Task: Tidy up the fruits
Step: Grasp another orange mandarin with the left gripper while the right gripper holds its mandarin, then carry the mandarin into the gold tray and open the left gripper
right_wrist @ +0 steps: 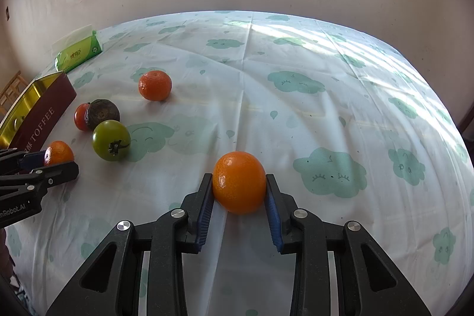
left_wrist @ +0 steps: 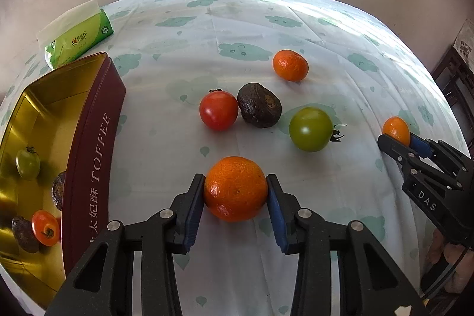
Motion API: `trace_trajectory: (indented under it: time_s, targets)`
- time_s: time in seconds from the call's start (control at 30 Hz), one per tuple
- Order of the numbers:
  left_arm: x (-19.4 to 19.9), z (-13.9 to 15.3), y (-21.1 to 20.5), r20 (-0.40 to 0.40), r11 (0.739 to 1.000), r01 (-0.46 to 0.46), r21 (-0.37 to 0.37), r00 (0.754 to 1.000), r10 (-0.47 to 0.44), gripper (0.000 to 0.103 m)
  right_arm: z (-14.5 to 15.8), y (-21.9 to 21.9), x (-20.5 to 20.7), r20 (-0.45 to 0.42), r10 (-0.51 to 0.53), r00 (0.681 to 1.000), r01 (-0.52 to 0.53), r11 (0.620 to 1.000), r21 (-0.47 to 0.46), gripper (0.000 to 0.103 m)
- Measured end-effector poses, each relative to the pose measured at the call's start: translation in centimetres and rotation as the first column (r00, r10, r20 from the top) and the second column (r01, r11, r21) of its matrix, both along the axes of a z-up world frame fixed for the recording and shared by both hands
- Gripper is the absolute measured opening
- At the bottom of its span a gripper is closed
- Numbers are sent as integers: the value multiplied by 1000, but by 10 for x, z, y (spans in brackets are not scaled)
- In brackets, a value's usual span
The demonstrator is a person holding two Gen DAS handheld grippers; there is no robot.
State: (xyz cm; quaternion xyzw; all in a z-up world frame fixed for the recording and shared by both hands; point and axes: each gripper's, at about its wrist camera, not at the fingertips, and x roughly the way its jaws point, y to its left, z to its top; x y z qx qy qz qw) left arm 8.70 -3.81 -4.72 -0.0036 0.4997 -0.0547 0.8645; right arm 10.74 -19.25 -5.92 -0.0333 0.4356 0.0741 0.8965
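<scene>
My left gripper (left_wrist: 236,190): clamped on a mandarin (left_wrist: 235,188).
My right gripper (right_wrist: 239,188): clamped on another orange (right_wrist: 239,182).
Toffee tin (left_wrist: 89,156): at nine o'clock in the left view.

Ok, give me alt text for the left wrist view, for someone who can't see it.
The left gripper has its fingers closed on an orange over a cloud-print cloth. Beyond lie a red tomato, a dark fruit, a green tomato and a second orange. An open toffee tin at left holds more fruit.
</scene>
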Motion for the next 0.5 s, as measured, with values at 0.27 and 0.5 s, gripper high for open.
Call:
trace_trajectory:
  time_s: [0.27, 0.5]
  targets:
    - [-9, 7, 2, 7, 1000, -4, -1, 1000, 4, 36, 0, 0, 0, 0, 0, 1000, 0, 1000, -1, 35]
    - [-20, 19, 9, 20, 1000, -27, -3, 999, 27, 36, 0, 1, 0, 0, 0, 1000, 0, 1000, -1, 35]
